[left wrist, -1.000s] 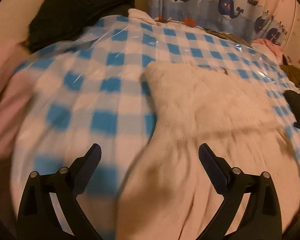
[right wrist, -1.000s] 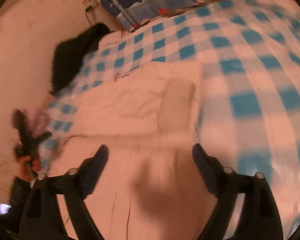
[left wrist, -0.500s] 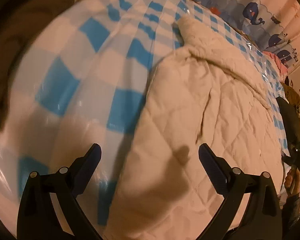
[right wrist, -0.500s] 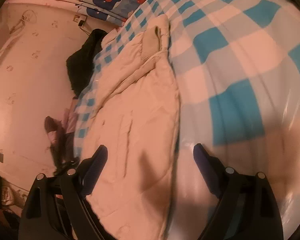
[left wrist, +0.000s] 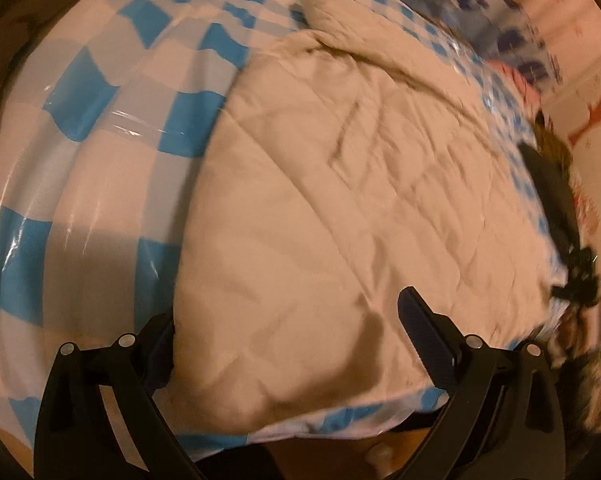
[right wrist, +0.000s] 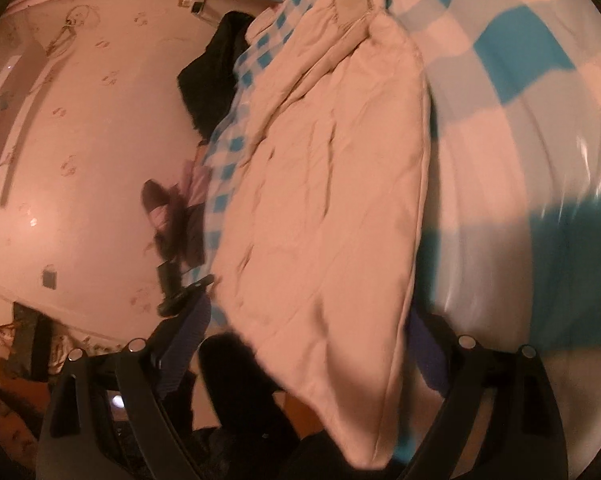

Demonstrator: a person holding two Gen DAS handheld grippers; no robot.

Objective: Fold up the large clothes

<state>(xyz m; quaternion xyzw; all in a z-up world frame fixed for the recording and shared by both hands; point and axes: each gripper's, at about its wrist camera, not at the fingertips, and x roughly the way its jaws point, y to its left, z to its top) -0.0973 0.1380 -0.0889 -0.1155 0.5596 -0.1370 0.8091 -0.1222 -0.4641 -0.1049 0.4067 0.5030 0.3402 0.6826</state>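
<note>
Jaws of the left gripper (left wrist: pixel 288 340) and right gripper (right wrist: pixel 304 356) both gape, unclenched, straddling opposite near corners of the cream quilted coat (left wrist: pixel 340 208), which stretches lengthwise away from them across the checked bed (left wrist: pixel 100 152).

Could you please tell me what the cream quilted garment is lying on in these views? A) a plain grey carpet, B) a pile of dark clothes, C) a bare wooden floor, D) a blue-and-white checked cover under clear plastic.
D: the cream quilted garment is spread over a blue-and-white checked cover with a glossy plastic sheen, and the checks show on both sides of it.
</note>
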